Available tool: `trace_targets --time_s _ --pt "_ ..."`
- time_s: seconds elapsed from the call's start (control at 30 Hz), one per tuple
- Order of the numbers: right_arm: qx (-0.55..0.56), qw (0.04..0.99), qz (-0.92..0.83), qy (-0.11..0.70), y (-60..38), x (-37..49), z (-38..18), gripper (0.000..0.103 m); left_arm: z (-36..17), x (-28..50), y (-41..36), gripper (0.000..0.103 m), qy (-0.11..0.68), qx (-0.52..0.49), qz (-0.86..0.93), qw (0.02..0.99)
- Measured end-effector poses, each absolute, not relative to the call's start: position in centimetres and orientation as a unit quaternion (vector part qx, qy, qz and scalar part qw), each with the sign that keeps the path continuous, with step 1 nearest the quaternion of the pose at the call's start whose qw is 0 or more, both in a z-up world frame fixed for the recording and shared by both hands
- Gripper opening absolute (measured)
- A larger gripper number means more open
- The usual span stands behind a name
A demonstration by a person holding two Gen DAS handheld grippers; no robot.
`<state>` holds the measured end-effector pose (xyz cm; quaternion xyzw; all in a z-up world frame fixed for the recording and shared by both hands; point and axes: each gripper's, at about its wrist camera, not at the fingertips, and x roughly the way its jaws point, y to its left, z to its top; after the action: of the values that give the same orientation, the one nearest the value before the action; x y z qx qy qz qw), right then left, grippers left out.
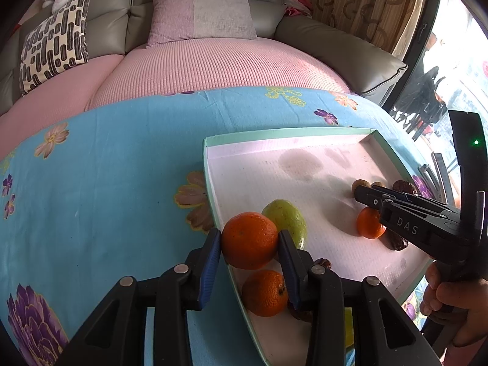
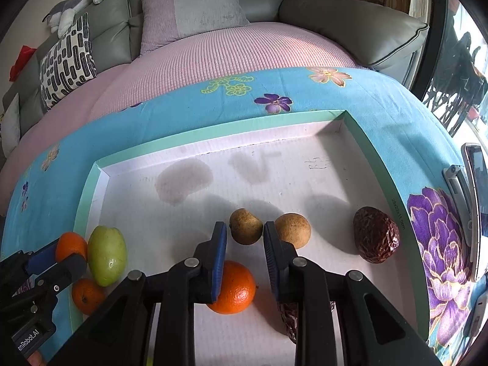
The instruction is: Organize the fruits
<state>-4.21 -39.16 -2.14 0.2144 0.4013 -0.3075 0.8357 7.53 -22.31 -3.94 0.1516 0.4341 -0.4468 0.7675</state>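
A mint-rimmed tray point(image 1: 210, 164) point(image 2: 213, 128) with a white floor lies on the blue floral cloth. My left gripper point(image 1: 248, 244) point(image 2: 68, 253) is shut on an orange point(image 1: 248, 239) point(image 2: 71, 245) above the tray's left rim. Beside it lie a green fruit point(image 1: 286, 218) point(image 2: 106, 250) and a second orange point(image 1: 264, 292) point(image 2: 87, 296). My right gripper point(image 2: 245, 244) point(image 1: 364, 192) is open over the tray, its tips just short of two brown longans point(image 2: 245, 225) point(image 2: 292, 228). A third orange point(image 2: 235, 286) point(image 1: 369, 222) lies under its left finger. A wrinkled date point(image 2: 375, 235) rests to the right.
A second date point(image 2: 288, 314) is partly hidden under my right finger. A phone on a stand point(image 2: 475, 213) stands at the table's right edge. A hand point(image 1: 448, 299) holds the right gripper. A grey sofa with cushions point(image 1: 201, 12) lies beyond the table.
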Motion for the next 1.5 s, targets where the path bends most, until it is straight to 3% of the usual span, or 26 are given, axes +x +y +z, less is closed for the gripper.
trace_targets --time_s 0.27,0.33,0.4,0.47,0.6,0.9,0.97,1.5 --pt "0.208 0.837 -0.307 0.403 -38.7 -4.1 -1.7 0.044 -3.5 7.5 -22.1 0.047 0.438 0.144 -0.452 0.763" --pt "0.207 0.837 -0.306 0.403 -38.6 -4.1 -1.7 0.062 -3.4 7.4 -22.1 0.048 0.437 0.146 -0.453 0.763" --pt "0.201 0.839 -0.306 0.403 -38.4 -4.0 -1.5 0.068 -3.2 7.4 -22.0 0.050 0.438 0.144 -0.452 0.764" --pt "0.194 0.839 -0.307 0.404 -38.1 -4.0 -1.4 0.069 -2.9 7.6 -21.8 0.054 0.438 0.140 -0.450 0.766" --pt "0.185 0.841 -0.307 0.405 -37.8 -3.8 -1.4 0.082 -2.2 8.2 -20.9 0.066 0.435 0.133 -0.427 0.781" --pt "0.163 0.850 -0.293 0.406 -36.4 -3.2 -1.4 0.091 -2.8 11.1 -18.7 0.087 0.458 0.109 -0.340 0.814" --pt "0.159 0.854 -0.288 0.403 -36.0 -3.1 -1.3 0.091 -2.9 11.8 -18.1 0.101 0.459 0.107 -0.316 0.823" --pt "0.141 0.871 -0.255 0.397 -32.0 -2.2 -1.0 0.092 -2.0 13.2 -15.4 0.103 0.436 0.129 -0.247 0.856"
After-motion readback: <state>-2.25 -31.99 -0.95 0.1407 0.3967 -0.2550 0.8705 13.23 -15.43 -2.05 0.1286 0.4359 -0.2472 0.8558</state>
